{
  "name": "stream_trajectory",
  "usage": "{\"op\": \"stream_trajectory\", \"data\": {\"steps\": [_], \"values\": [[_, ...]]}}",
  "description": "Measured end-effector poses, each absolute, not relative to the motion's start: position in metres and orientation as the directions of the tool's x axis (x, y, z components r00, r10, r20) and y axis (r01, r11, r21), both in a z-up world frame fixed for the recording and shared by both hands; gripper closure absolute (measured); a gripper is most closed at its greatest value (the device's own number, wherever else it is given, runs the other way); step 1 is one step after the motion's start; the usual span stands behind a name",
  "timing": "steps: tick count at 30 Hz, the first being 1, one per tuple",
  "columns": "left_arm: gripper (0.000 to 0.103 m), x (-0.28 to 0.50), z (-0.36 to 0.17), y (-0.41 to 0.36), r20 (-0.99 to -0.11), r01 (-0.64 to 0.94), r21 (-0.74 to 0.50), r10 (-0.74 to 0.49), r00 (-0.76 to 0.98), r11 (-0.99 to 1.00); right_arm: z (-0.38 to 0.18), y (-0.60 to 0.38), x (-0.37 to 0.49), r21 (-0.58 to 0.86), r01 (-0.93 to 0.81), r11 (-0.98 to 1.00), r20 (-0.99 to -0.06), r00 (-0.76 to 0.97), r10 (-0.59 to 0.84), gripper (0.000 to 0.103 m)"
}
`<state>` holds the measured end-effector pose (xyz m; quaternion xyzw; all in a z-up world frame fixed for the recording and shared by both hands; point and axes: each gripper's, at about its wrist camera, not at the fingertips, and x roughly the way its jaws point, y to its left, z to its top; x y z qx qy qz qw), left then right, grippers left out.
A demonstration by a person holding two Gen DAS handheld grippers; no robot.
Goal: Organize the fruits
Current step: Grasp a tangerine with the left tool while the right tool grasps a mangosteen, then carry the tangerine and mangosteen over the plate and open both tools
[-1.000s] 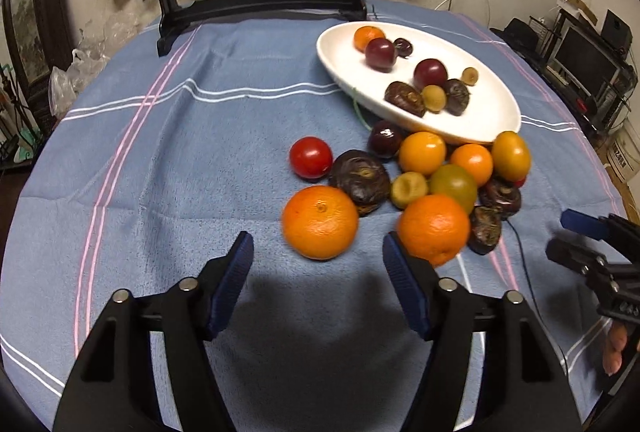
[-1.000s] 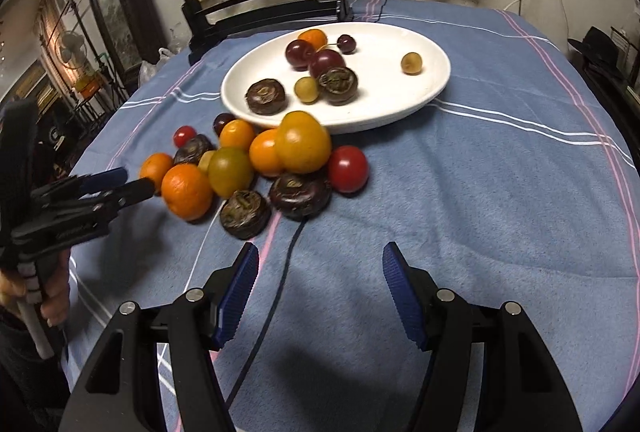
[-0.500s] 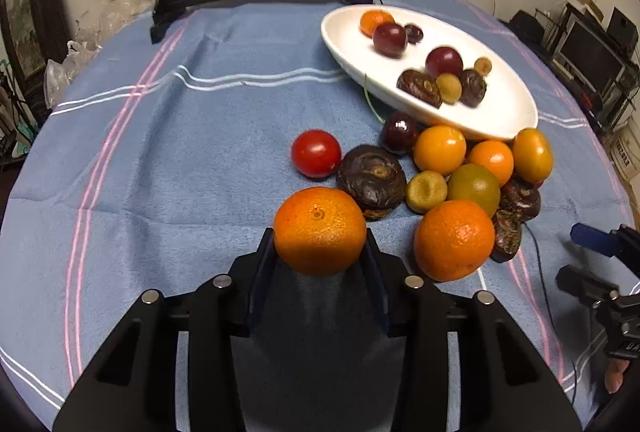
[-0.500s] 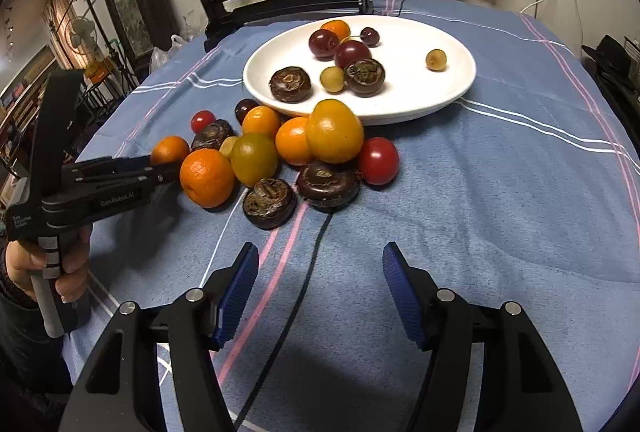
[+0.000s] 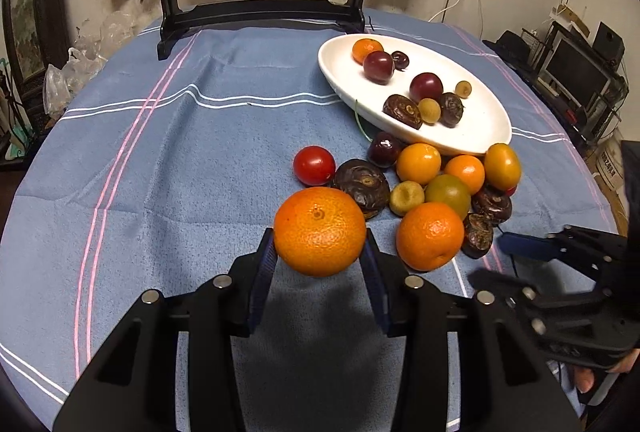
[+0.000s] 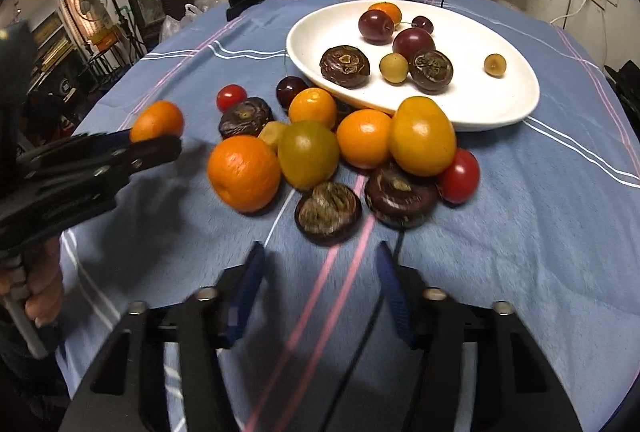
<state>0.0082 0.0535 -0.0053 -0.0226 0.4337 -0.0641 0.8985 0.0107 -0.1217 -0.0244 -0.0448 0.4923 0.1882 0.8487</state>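
Left wrist view: the left gripper (image 5: pixel 320 260) has clamped its jaws on the big orange (image 5: pixel 320 230), now lifted just off the tabletop (image 5: pixel 160 171), ready for the white plate (image 5: pixel 492 135).

Right wrist view: the right gripper (image 6: pixel 320 296) has moved closer to the pile, its empty jaws just narrowing, half-open before a dark brown fruit (image 6: pixel 328 212).

L gripper (image 5: pixel 320 256) points fwd & down, blue pads (image 5: pixel 262 272) clamped on either side of an orange (image 5: pixel 320 230), which is held off the bench. In the R wrist view it sits at 9 o'clock w/ a bare hand (image 6: pixel 38 288) wrapped round its handle. R gripper (image 6: pixel 320 272) also tilts down; its jaws have just been closing, gap between pads remains, nothing in it. In the L wrist view it sits at 4 o'clock, fingers (image 5: pixel 584 378) partly seen below it.
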Motion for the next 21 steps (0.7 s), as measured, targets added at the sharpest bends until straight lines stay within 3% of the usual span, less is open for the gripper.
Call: {"op": "stream_trajectory", "data": {"steps": [8, 11, 21], "values": [[0.062, 0.014, -0.014, 0.056, -0.78, 0.086, -0.113, -0.142, 0.61, 0.99, -0.027, -0.108, 0.019, 0.036, -0.371, 0.928, -0.841, 0.49, 0.228, 0.056], [0.062, 0.014, -0.016, 0.055, -0.776, 0.087, -0.115, -0.144, 0.615, 0.99, -0.028, -0.108, 0.018, 0.014, -0.354, 0.935, -0.836, 0.509, 0.205, 0.065], [0.062, 0.014, -0.019, 0.047, -0.762, 0.12, -0.118, -0.167, 0.625, 0.986, -0.026, -0.128, 0.021, 0.159, -0.345, 0.925, -0.829, 0.462, 0.315, 0.065]]}}
